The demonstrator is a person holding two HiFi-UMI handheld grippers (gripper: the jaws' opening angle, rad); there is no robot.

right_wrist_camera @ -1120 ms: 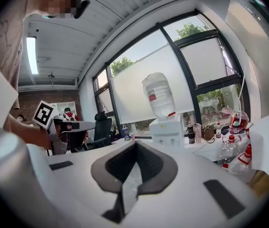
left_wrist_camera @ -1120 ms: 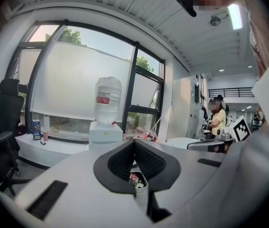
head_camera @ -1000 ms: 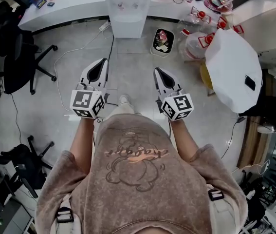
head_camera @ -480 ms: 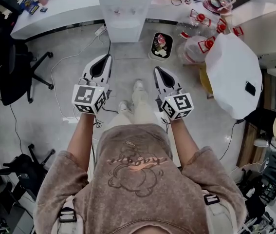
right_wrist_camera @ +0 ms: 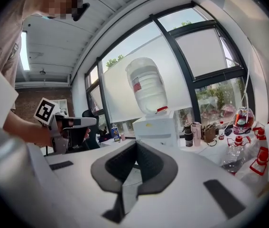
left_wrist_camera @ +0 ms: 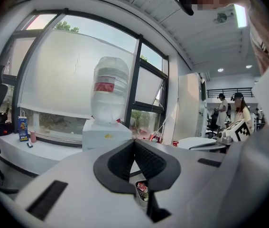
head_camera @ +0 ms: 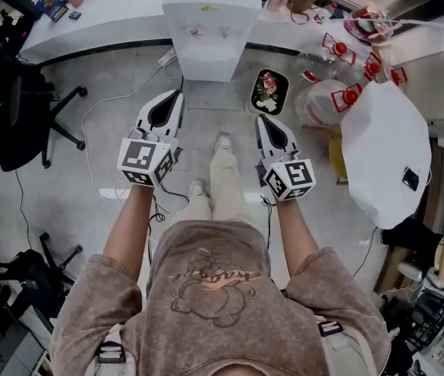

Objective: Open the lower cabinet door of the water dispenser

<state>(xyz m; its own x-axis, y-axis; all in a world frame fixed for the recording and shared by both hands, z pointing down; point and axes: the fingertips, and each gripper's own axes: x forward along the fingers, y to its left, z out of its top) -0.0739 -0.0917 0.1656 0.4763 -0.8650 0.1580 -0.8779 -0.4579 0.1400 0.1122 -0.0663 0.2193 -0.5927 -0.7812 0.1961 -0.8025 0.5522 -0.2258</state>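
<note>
The white water dispenser point(head_camera: 210, 30) stands against the counter straight ahead, with a bottle upside down on top point(left_wrist_camera: 109, 96). From above I see only its top and upper front; the lower cabinet door is not visible in any view. My left gripper point(head_camera: 176, 96) and right gripper point(head_camera: 263, 121) are held side by side over the floor, both pointing at the dispenser and well short of it. Both are shut with nothing between the jaws, as the left gripper view point(left_wrist_camera: 134, 144) and the right gripper view point(right_wrist_camera: 135, 146) show. The dispenser point(right_wrist_camera: 155, 127) rises beyond the right gripper's jaws.
A small bin with rubbish point(head_camera: 267, 91) sits on the floor right of the dispenser. Empty water bottles point(head_camera: 331, 92) and a white round table point(head_camera: 382, 147) are at the right. A black office chair point(head_camera: 26, 108) and a floor cable point(head_camera: 104, 92) are at the left.
The person has stepped toward the dispenser, which now looks larger and nearer. Both grippers have moved forward with the body, still shut and side by side.
</note>
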